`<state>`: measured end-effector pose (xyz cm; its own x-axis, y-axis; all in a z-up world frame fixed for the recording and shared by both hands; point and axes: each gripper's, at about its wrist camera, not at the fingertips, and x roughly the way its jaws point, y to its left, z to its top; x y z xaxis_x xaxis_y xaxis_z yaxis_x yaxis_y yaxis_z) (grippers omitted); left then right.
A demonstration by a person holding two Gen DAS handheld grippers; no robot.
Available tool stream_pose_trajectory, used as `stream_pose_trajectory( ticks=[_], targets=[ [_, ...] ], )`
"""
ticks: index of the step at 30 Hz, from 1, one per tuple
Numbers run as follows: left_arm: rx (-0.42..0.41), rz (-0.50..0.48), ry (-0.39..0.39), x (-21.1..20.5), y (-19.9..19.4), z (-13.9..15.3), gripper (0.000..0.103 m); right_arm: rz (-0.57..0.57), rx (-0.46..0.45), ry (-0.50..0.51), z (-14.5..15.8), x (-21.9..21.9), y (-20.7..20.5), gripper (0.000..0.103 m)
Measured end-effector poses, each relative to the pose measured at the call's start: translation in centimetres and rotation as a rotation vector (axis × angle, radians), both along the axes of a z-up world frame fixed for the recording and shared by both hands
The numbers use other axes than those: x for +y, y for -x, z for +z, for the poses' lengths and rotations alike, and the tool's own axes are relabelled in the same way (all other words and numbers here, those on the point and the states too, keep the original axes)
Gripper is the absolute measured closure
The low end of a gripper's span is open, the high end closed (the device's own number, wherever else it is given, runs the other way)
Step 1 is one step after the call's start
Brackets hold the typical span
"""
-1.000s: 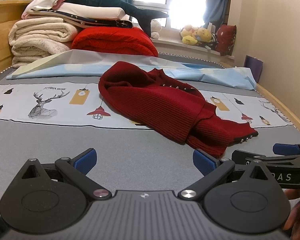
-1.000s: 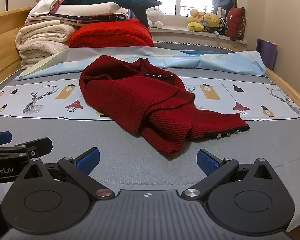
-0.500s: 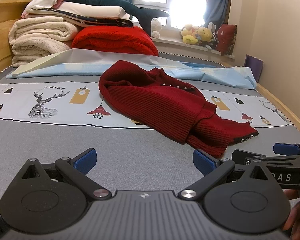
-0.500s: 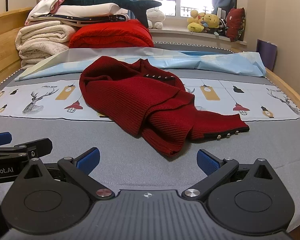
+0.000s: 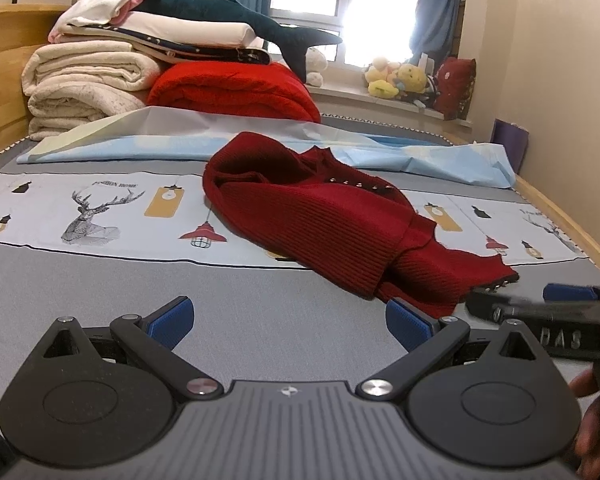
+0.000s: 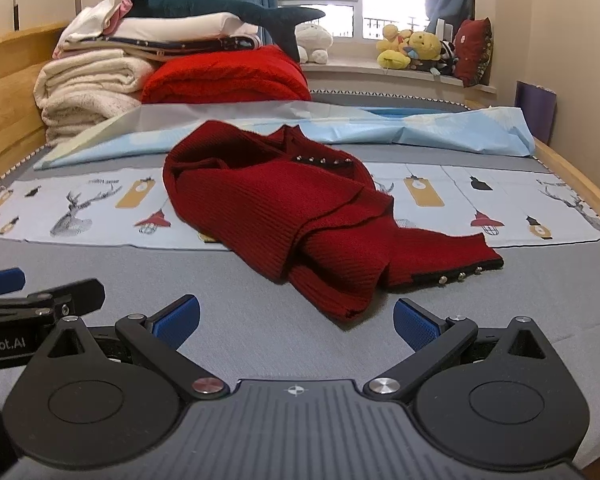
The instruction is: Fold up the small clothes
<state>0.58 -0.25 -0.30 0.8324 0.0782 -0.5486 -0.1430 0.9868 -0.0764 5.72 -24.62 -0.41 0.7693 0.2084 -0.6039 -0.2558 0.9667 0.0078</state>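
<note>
- left gripper (image 5: 288, 318): fingers spread wide, nothing between them; low over the grey bed cover (image 5: 100, 280); it has eased forward a little over the last second, the sweater hem now sits nearer its right pad (image 5: 406, 322); no contact that I can see
- folded bedding stack (image 5: 92, 76) and red blanket (image 5: 236, 88) at the far left of the bed; unchanged, out of the way
- red knit sweater (image 6: 284, 204): same crumpled heap as a second ago, lying across the printed deer-and-lantern strip (image 6: 80, 208) and onto the grey cover; body bunched left of centre, studded neckline (image 6: 324, 159) toward the far side, one sleeve trailing right with its black studded cuff (image 6: 456, 278) flat on the bed; other sleeve buried, can't tell where
- right gripper (image 6: 296, 322): jaws apart, empty; also crept closer, near fold of the sweater now just ahead of its pads, not touching; from the left wrist view its finger (image 5: 540, 304) now overlaps the cuff area, whether it touches there I can't tell, blurred
- plush toys (image 6: 412, 48) on the window sill at right; irrelevant
- read: only change is a slow joint approach, garment untouched; folding not started; judgement: next is pick the cuff and a shoulder or hem and spread it flat first; risk is pinching two layers in that bunched middle
</note>
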Motion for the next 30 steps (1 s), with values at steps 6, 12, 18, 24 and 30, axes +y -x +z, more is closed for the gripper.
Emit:
stream_pose_trajectory(
  ticks=[6,12,18,24,30],
  targets=[
    [0.037,0.037,-0.016,1.1,-0.9,-0.2,0.004,0.002,-0.005,-0.074,-0.1,0.1,-3.2,0.017],
    [0.043,0.046,0.015,2.8,-1.2,-0.3,0.015,0.02,0.024,-0.061,-2.2,2.6,-9.4,0.018],
    [0.051,0.054,0.017,5.0,-1.0,-0.2,0.016,0.015,0.12,-0.047,-5.8,5.2,-15.2,0.019],
    [0.051,0.094,0.031,8.2,-0.3,0.2,0.016,-0.075,0.242,-0.022,-9.7,6.7,-19.8,0.048],
    [0.017,0.154,0.051,12.0,1.2,1.3,0.016,-0.063,0.203,-0.064,-9.5,7.6,-19.4,0.097]
  ],
)
